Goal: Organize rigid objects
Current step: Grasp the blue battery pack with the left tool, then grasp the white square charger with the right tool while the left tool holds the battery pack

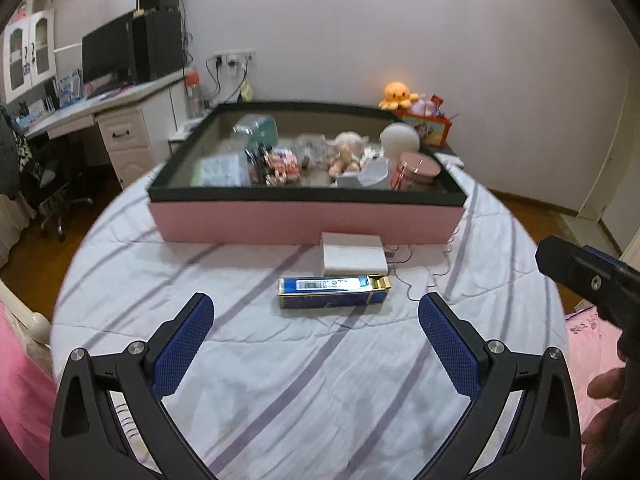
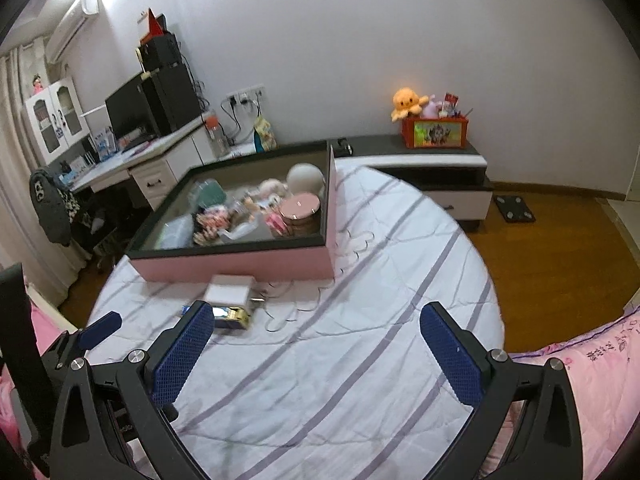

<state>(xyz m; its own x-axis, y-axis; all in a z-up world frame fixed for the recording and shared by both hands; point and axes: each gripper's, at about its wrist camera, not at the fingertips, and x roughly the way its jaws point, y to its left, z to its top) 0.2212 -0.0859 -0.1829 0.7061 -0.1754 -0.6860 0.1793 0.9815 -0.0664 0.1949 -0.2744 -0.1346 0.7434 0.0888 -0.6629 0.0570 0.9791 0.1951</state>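
A blue and gold box (image 1: pixel 334 292) lies on the striped sheet, just ahead of my open, empty left gripper (image 1: pixel 316 308). A white box (image 1: pixel 354 254) sits behind it against the pink tray (image 1: pixel 308 224), which holds several items: a pink round tin (image 1: pixel 416 170), a white ball (image 1: pixel 400 138), a doll (image 1: pixel 344 156). In the right wrist view my right gripper (image 2: pixel 316 316) is open and empty over bare sheet; the blue box (image 2: pixel 234 317) is partly hidden by its left finger (image 2: pixel 182 354), the white box (image 2: pixel 230 290) and tray (image 2: pixel 240 268) beyond.
A thin cable (image 1: pixel 416 276) trails on the sheet right of the boxes. The right gripper's body (image 1: pixel 580 276) shows at the right edge. A desk with monitor (image 1: pixel 112 52) stands left; a low cabinet with an orange toy bin (image 2: pixel 436 132) stands behind the bed.
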